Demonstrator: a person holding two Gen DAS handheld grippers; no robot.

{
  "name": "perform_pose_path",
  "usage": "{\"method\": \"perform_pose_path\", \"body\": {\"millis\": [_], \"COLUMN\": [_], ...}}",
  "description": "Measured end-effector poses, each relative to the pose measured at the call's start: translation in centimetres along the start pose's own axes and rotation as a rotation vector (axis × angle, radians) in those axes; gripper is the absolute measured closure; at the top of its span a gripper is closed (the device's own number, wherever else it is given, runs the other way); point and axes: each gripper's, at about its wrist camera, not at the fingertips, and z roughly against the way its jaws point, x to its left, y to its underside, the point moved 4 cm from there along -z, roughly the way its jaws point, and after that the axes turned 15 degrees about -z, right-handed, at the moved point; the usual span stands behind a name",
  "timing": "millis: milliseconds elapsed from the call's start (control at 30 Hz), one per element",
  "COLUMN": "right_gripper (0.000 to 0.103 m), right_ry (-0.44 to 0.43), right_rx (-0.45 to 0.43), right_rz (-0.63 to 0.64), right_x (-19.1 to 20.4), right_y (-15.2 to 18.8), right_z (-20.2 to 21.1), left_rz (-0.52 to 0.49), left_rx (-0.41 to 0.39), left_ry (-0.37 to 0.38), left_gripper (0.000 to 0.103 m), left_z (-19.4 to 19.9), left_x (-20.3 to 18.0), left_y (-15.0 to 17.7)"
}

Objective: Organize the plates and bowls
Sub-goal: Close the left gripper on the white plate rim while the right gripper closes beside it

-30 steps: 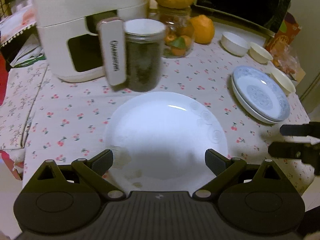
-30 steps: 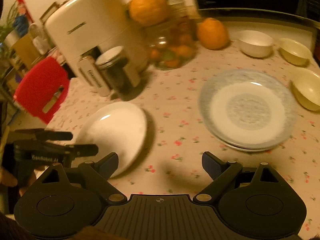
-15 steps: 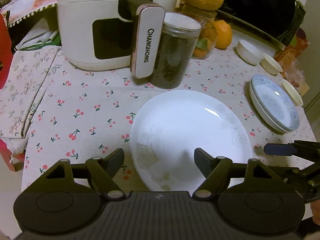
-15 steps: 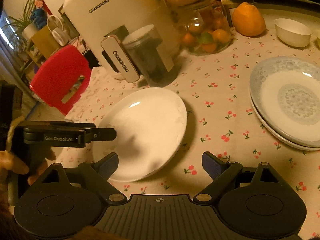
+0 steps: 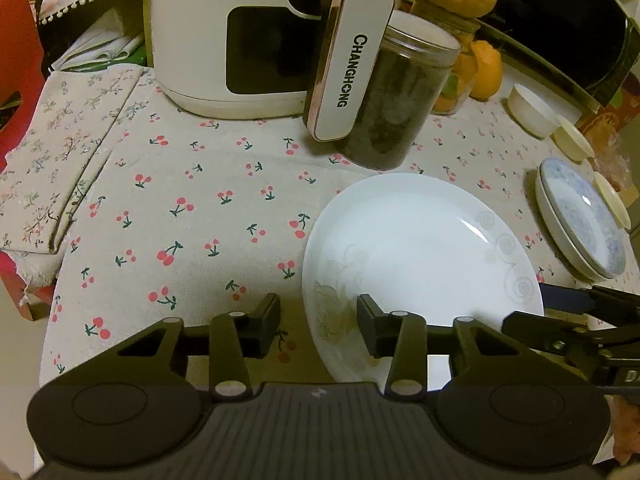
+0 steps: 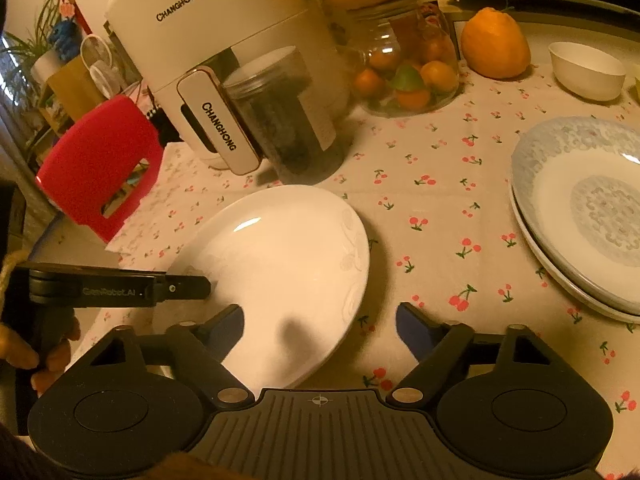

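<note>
A white plate (image 5: 420, 248) (image 6: 280, 264) lies on the cherry-print tablecloth (image 5: 180, 208). My left gripper (image 5: 318, 316) straddles its left rim, one finger over the plate and one over the cloth. Its jaws are closing and the pads do not press on the rim. The right wrist view shows the left gripper (image 6: 200, 284) side-on at that rim. My right gripper (image 6: 320, 318) is closing too, with the plate's right edge between its fingers, untouched. A stack of blue-patterned plates (image 5: 580, 216) (image 6: 580, 208) sits to the right. A white bowl (image 6: 586, 70) stands behind them.
A white air fryer (image 5: 240, 40) and a dark-filled jar (image 5: 392, 100) stand just behind the white plate. A glass jar of fruit (image 6: 408, 68) and an orange (image 6: 496, 44) are farther back. Cream bowls (image 5: 572, 142) sit near the blue plates. A red chair (image 6: 100, 168) stands off the table's left edge.
Both grippers have come down toward the white plate. The left jaws have narrowed a lot around its left rim; the right jaws have narrowed a little at its right edge.
</note>
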Motion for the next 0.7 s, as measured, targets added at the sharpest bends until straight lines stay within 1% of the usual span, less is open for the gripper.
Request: {"method": "perform_pose_path", "body": {"millis": [67,100,133,167,267,333,400,467,567,700], "right_gripper": [0.037,0.04,0.046,0.051,0.061,0.064,0.069,0.077,0.082,0.083], "right_ry": [0.008,0.01,0.011,0.015,0.023,0.028,0.036,0.047,0.056,0.048], "right_rx": [0.001,0.002,0.003,0.004,-0.001,-0.003,-0.005,-0.006,-0.004,-0.023], "right_rz": [0.003,0.003,0.002,0.003,0.008,0.006,0.001,-0.011,-0.023,-0.026], "right_x": [0.1,0.1,0.1,0.1,0.2,0.1,-0.1,-0.3,-0.6,-0.7], "right_y": [0.1,0.1,0.1,0.2,0.2,0.1,0.0,-0.2,-0.4,-1.0], "right_z": [-0.3,-0.4,-0.5,-0.6,-0.8,-0.8,-0.8,-0.8,-0.6,0.3], "left_rz": [0.0,-0.001,-0.004,-0.008,-0.017,-0.012,-0.009,-0.016,-0.029,-0.031], "left_rx": [0.0,-0.001,-0.001,-0.001,0.001,0.003,0.004,0.003,-0.002,-0.026], "left_ry": [0.006,0.008,0.011,0.015,0.012,0.01,0.01,0.005,0.001,0.014], "left_gripper": [0.071,0.073,0.075,0.078,0.079,0.079,0.079,0.079,0.08,0.081], "left_z": [0.0,0.0,0.0,0.0,-0.1,-0.2,-0.2,-0.2,-0.2,0.3], "left_x": [0.0,0.0,-0.1,-0.2,-0.5,-0.5,-0.5,-0.5,-0.7,-0.9], "left_y": [0.0,0.0,0.0,0.0,-0.2,-0.3,-0.3,-0.3,-0.5,-0.7]}}
